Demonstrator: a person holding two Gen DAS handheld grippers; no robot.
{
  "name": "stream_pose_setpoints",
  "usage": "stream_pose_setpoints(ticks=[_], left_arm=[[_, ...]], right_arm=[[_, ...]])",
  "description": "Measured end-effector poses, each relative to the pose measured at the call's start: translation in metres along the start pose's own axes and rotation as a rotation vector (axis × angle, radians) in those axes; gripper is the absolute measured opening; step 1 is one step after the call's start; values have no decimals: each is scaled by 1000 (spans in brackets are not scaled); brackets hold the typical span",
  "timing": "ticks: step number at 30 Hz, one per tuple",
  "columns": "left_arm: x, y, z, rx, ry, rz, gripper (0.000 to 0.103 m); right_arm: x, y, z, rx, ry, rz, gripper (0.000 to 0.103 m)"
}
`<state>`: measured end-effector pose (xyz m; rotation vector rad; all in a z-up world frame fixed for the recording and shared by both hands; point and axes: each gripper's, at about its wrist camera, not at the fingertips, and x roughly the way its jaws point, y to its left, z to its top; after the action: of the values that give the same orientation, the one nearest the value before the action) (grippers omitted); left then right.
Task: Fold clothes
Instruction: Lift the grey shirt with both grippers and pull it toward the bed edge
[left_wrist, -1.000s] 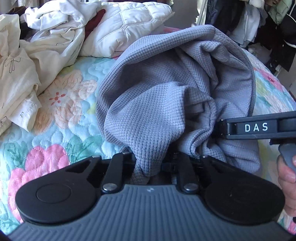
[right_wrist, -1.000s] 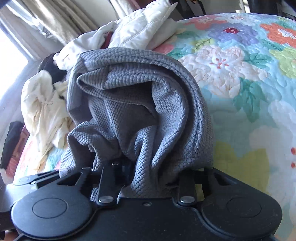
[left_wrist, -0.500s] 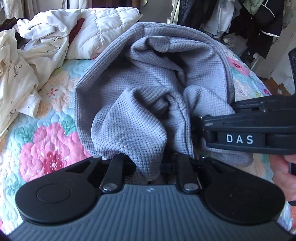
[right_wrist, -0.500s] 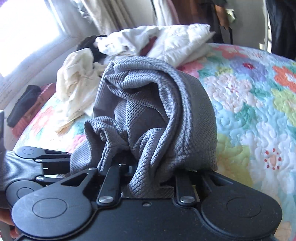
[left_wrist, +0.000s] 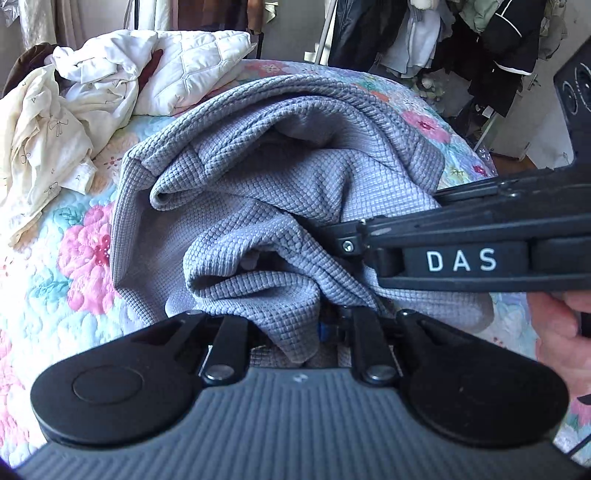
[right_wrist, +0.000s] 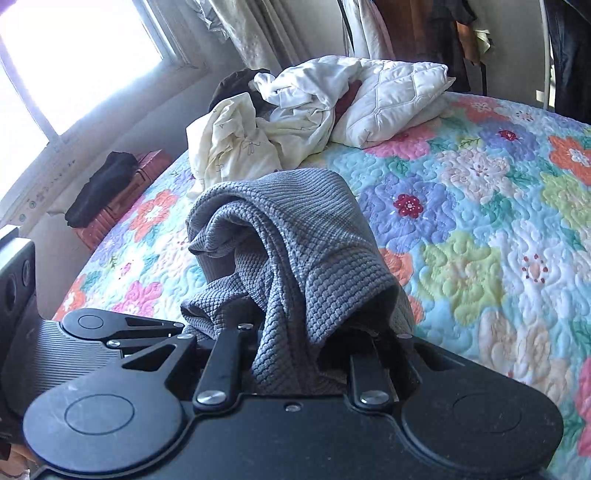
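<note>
A grey waffle-knit garment (left_wrist: 280, 192) hangs bunched in front of both grippers, above a floral quilt (left_wrist: 77, 266). My left gripper (left_wrist: 295, 328) is shut on its near edge; the cloth hides the fingertips. My right gripper (right_wrist: 306, 354) is shut on another part of the same grey garment (right_wrist: 295, 258), fingertips also buried in cloth. In the left wrist view the right gripper's black body marked DAS (left_wrist: 461, 254) reaches in from the right, close beside my left gripper. The left gripper's body shows at the left edge of the right wrist view (right_wrist: 55, 350).
A pile of cream and white clothes with a quilted white jacket (right_wrist: 314, 107) lies at the far side of the bed. The floral quilt (right_wrist: 480, 221) spreads to the right. A dark cloth on a red box (right_wrist: 107, 192) sits by the window. Hanging dark clothes (left_wrist: 461, 44) stand beyond the bed.
Both grippers have lifted the grey garment higher and pulled back from the bed. The right gripper has come closer to the left. The cloth has bunched up more.
</note>
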<state>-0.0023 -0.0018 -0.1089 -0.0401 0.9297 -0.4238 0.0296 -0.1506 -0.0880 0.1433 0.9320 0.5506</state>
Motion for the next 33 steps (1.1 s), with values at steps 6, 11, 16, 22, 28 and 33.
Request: stream_pose_setpoints(ticks=[6, 11, 16, 22, 28, 33], left_arm=[[-69, -26, -31, -4, 22, -12, 14], [-132, -47, -70, 32, 9, -22, 7], [-181, -76, -118, 86, 7, -5, 6], [-231, -99, -158, 71, -32, 3, 6], [-271, -117, -180, 108, -150, 4, 6], [-233, -118, -192, 73, -166, -19, 6]], right_arm=[[-49, 26, -25, 71, 72, 59, 22], [-92, 62, -65, 21, 85, 95, 22], [-131, 86, -107, 51, 92, 135, 22], [-167, 119, -148, 1, 57, 131, 23], [-206, 142, -164, -84, -42, 135, 23], [-187, 128, -183, -105, -103, 13, 23]])
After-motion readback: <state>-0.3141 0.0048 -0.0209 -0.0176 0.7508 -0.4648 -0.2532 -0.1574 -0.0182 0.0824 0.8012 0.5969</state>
